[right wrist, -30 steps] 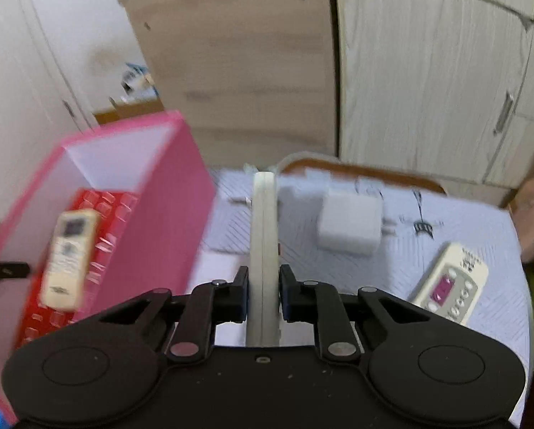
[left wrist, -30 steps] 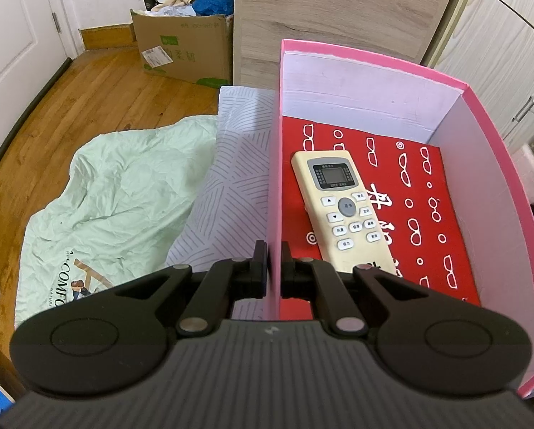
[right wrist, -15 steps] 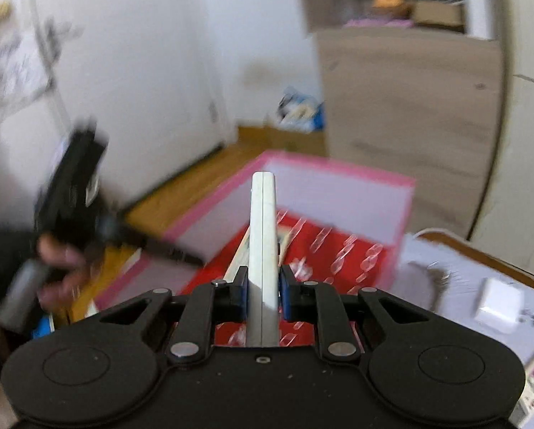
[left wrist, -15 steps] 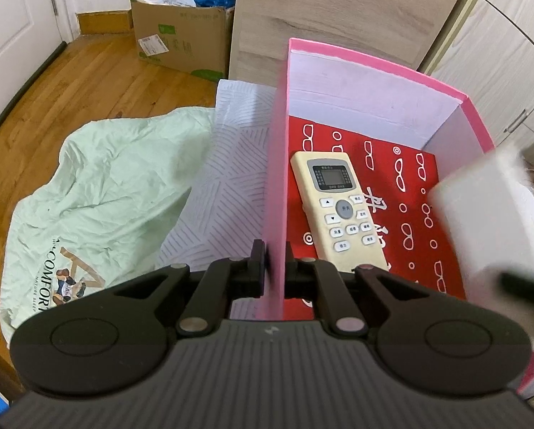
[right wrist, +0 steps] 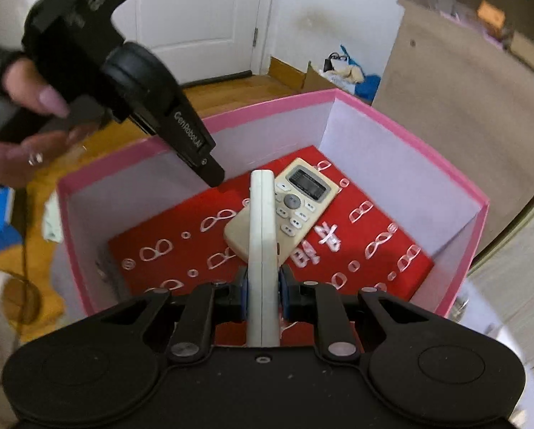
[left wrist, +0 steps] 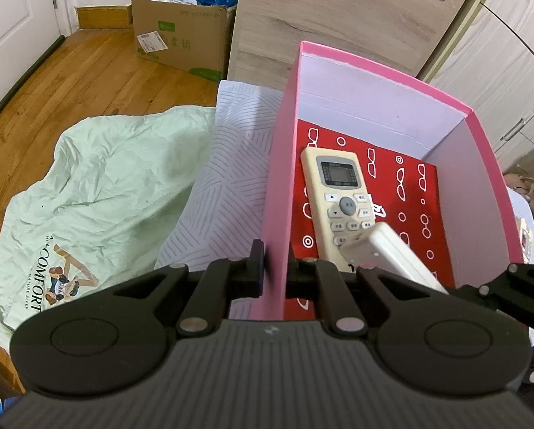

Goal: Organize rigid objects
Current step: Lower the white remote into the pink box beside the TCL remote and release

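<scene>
A pink box with a red patterned floor stands on the bed, and a cream remote lies face up inside it. My left gripper is shut on the box's left wall. In the right wrist view that left gripper comes down onto the pink box at its far wall. My right gripper is shut on a white remote, held edge-up above the cream remote. The white remote slants into the box from the lower right.
A green quilt and a striped pillow lie left of the box. A cardboard box stands on the wooden floor, beside a wooden panel. Another remote shows at the right edge. A person's hand holds the left gripper.
My right gripper has carried the white remote from above the bed's right side to over the inside of the pink box, rolling as it went. The left gripper keeps its hold on the wall.
</scene>
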